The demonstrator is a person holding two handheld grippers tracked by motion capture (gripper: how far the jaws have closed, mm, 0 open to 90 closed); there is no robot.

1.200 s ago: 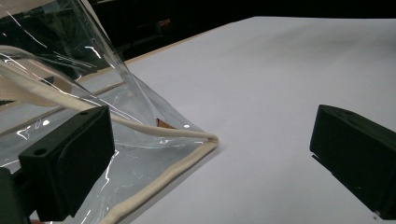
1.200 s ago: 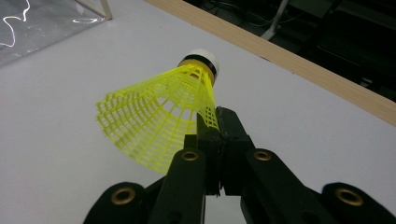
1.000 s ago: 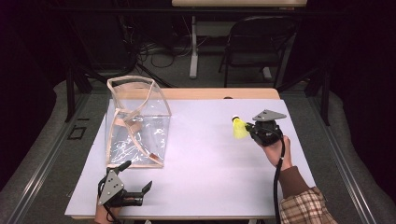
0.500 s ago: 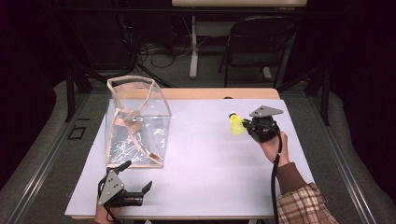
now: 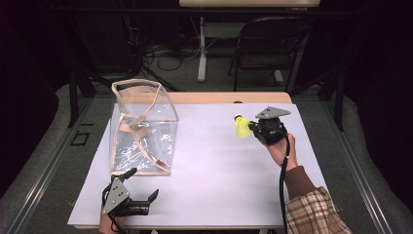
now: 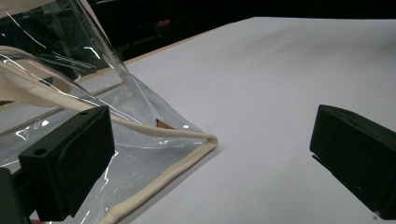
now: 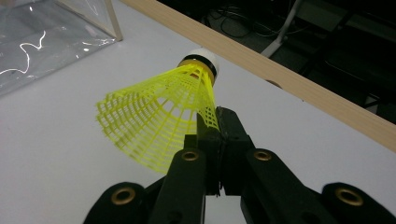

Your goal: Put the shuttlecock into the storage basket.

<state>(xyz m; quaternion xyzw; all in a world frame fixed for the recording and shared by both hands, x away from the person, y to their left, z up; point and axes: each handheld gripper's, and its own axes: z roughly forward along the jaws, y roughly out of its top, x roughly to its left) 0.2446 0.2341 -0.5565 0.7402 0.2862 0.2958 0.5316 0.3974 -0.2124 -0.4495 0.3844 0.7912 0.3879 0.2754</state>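
At the near left, the left gripper (image 5: 146, 202) lay low on the white table (image 5: 209, 185) with its jaws spread wide, empty, just beside the clear bag (image 5: 143, 129). Farther right, the right gripper (image 5: 252, 127) pinched the yellow shuttlecock (image 5: 241, 127) by its skirt — held above the table's far side.

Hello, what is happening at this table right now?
A person works with two hand-held grippers at a white table. The right gripper is shut on the skirt of a yellow shuttlecock, held above the table. The left gripper rests open near the front edge, beside a clear plastic bag that stands open.
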